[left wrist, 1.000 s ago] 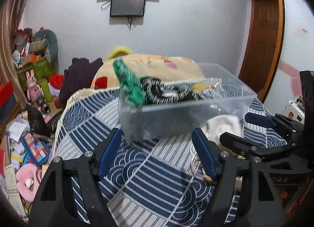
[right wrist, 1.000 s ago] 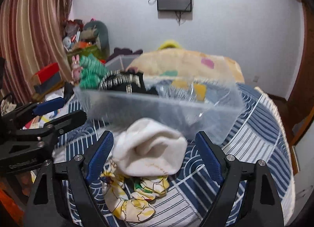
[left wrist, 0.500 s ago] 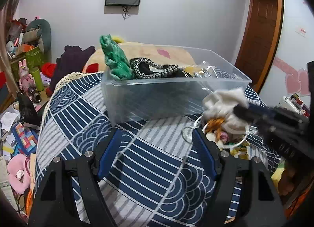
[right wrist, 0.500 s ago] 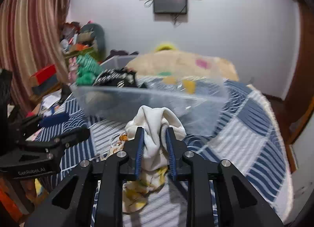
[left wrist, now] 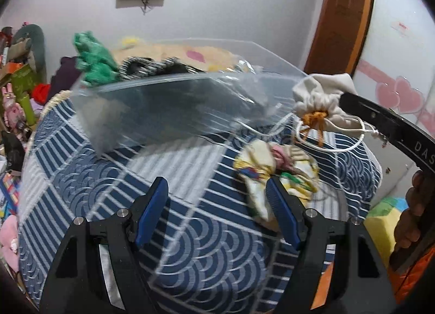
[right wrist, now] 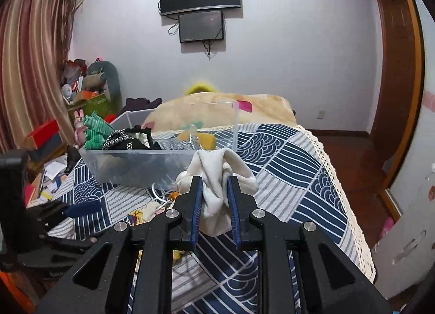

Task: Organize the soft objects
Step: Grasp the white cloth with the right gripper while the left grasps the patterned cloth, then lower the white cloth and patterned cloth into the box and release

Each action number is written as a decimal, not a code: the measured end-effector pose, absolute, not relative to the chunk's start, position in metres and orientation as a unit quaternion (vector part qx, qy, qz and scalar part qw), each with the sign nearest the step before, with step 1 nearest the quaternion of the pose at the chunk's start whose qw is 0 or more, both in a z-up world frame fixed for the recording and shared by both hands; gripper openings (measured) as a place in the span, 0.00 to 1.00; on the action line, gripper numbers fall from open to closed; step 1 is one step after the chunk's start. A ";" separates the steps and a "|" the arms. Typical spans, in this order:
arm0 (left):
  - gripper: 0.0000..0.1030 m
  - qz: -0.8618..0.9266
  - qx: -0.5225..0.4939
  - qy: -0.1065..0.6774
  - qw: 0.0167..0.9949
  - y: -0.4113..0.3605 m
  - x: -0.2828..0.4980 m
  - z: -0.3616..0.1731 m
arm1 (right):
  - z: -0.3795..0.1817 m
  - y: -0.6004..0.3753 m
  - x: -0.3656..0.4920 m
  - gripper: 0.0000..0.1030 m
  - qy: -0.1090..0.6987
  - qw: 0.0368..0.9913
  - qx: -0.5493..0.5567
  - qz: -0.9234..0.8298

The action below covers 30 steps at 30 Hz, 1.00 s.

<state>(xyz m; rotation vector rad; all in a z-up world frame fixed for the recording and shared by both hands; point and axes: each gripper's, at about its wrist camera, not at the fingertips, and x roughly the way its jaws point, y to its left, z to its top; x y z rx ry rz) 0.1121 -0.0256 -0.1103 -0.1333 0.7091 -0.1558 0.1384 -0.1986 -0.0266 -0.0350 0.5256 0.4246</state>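
The task is looking partly done: a green knitted piece (left wrist: 93, 62) and a black-and-white braided piece (right wrist: 118, 141) are already lying in the clear plastic bin (left wrist: 168, 113), which is standing on the blue patterned bedspread (left wrist: 195, 246). One item is now travelling there. The right gripper (right wrist: 214, 194) is pinching the cream drawstring pouch (right wrist: 217, 178), with both blue pads pressed into the cloth, and it is holding the pouch in the air just beside the near right corner of the bin, clear of the bedspread as the left wrist view is showing. In that view the pouch (left wrist: 323, 99) is lying roughly level, with its long axis running left to right; the gathered mouth with the orange tuft is pointing down, and the white cords are hanging in loops below it. I judge that the pouch is not yet over the bin opening, so it must be lifted over the wall. The left gripper (left wrist: 217, 210) is standing wide open and empty above the bedspread. Just beside its right finger the yellow floral cloth (left wrist: 272, 175) is lying crumpled, and this one is still waiting to be put away.
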 end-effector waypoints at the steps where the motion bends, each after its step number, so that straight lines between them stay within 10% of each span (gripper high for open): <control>1: 0.72 -0.078 -0.065 0.346 0.933 -0.030 0.114 -0.111 | -0.027 -0.200 0.138 0.17 0.259 0.943 -0.015 0.209; 13: 0.11 -0.099 -0.055 0.356 0.927 -0.042 0.121 -0.117 | -0.022 -0.204 0.131 0.17 0.248 0.945 -0.007 0.215; 30: 0.08 -0.055 -0.110 0.266 0.956 0.018 0.094 -0.054 | 0.001 -0.211 0.123 0.17 0.217 0.954 0.000 0.206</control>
